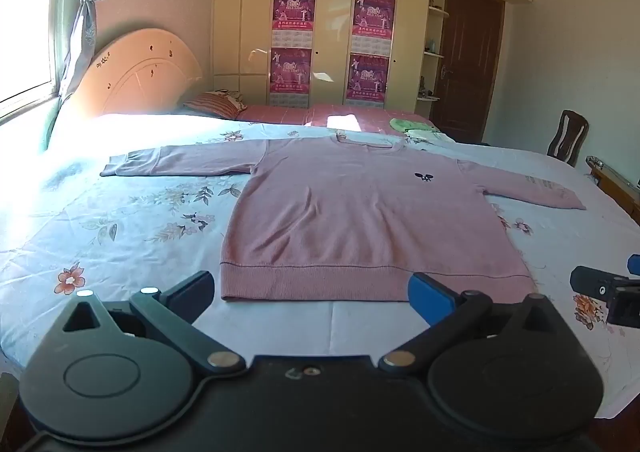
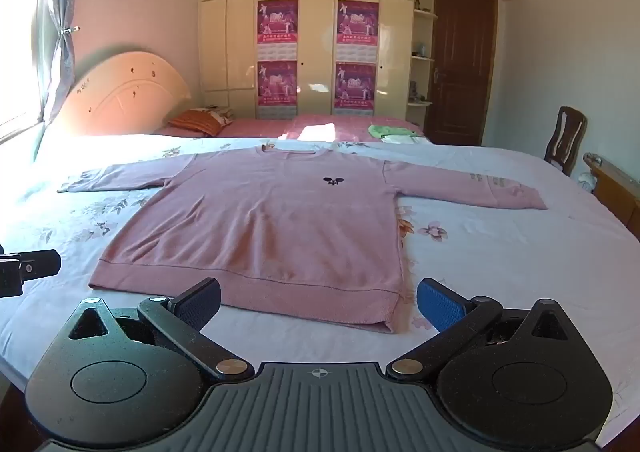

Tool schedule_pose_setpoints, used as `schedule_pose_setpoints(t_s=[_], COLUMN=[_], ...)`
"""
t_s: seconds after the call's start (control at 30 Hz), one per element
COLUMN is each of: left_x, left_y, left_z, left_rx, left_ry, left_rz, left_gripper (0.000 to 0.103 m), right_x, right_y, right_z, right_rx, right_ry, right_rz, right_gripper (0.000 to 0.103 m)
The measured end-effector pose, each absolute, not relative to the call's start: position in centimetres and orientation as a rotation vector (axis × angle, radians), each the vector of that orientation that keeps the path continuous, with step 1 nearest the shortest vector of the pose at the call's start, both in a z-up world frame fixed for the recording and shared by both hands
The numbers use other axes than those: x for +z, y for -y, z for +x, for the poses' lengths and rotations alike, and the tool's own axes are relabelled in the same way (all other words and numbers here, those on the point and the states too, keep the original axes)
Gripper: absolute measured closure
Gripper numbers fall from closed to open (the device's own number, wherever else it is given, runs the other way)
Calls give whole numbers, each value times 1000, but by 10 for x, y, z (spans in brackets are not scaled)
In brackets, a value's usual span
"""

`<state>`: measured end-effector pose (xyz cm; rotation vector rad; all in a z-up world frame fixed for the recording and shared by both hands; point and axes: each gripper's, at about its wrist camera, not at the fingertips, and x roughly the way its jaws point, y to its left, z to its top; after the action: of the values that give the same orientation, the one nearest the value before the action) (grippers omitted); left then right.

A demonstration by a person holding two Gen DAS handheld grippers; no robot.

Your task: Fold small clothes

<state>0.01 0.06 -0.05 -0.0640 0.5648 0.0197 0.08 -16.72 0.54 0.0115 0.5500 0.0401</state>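
A pink long-sleeved sweater (image 1: 360, 212) lies flat and face up on the bed, sleeves spread to both sides, hem toward me; it also shows in the right wrist view (image 2: 272, 224). My left gripper (image 1: 312, 294) is open and empty, just short of the hem's left part. My right gripper (image 2: 318, 302) is open and empty, just short of the hem's right corner. The right gripper's tip shows at the right edge of the left wrist view (image 1: 604, 292), and the left gripper's tip at the left edge of the right wrist view (image 2: 28, 268).
The bed has a pale blue floral sheet (image 1: 120, 220). A wooden headboard (image 1: 140, 72) stands at the far left, and a striped pillow (image 1: 216, 104) and green cloth (image 1: 408, 125) lie behind the sweater. A chair (image 1: 568, 136) and a wooden rail (image 1: 616, 184) stand on the right.
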Motion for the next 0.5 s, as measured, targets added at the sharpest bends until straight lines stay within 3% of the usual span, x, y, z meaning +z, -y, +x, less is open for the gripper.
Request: schedule_pose_setpoints(t_s=[0.5], left_x=[8], left_y=[12], left_z=[0], left_rx=[21], left_ry=[-572], left_rz=[-30], left_gripper=[0], right_x=[5], right_y=[171], right_z=[4], right_rx=[31], right_ry=[-542], right_rz=[10], right_gripper=[0])
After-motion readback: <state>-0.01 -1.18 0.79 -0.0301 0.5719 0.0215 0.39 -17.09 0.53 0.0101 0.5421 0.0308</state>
